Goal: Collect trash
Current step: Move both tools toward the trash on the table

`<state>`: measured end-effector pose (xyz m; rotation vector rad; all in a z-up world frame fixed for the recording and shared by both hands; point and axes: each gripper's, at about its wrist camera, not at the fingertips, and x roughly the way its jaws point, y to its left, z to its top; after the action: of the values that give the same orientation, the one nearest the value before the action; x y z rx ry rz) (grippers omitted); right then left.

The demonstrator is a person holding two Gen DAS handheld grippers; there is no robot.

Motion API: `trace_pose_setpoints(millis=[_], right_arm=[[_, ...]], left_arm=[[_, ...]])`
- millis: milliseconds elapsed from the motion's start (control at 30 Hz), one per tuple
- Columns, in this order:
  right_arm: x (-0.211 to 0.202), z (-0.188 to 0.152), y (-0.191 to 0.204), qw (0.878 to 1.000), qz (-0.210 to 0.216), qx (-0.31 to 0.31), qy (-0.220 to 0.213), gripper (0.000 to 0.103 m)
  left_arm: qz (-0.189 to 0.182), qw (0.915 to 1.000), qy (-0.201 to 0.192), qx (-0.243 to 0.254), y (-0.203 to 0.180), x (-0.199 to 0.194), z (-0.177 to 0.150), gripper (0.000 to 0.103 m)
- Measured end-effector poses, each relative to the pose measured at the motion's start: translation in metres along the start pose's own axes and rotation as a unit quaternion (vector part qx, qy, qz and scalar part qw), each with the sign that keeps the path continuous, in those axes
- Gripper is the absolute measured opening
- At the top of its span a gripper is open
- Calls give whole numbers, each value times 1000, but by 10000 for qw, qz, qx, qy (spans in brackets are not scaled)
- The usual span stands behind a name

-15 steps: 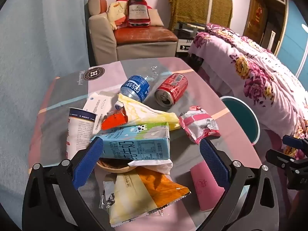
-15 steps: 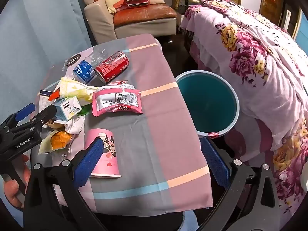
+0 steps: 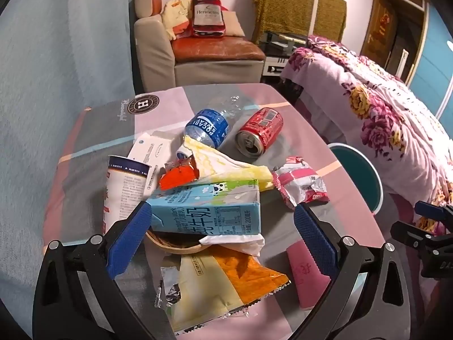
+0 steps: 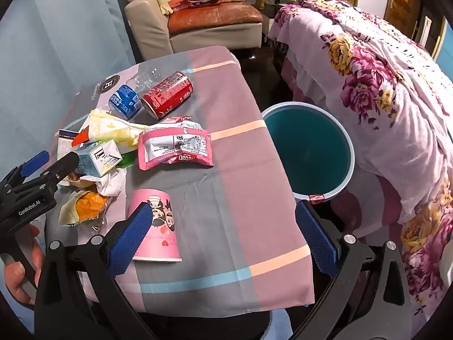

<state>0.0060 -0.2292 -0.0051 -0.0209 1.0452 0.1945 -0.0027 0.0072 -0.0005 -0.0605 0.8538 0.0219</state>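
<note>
Blue-padded and spread wide on nothing, the left gripper frames the milk carton between its jaws, while the right gripper, equally wide, has the pink paper cup by its left jaw, the teal bin ahead, probably to drop trash.

Pink cup lies beside wide-open right hand-held gripper; teal bin nearby.
</note>
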Motion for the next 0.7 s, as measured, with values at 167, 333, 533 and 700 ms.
trace_pose_setpoints(millis=[167,333,533,700], right_arm=[[1,2,1,10000,-20,-28,29,97],[0,4,2,10000,-43,-52,55,97],[1,5,3,9999,-18,-55,89,97],[1,6,7,9999,2,-120,115,97]], left_arm=[[-15,10000,18,-32,1,0,0,100],[-17,10000,41,-51,6,-3,2,100],[-25,10000,60,-70,8,-1,3,100],[-16,10000,49,-73,8,-1,3,100]])
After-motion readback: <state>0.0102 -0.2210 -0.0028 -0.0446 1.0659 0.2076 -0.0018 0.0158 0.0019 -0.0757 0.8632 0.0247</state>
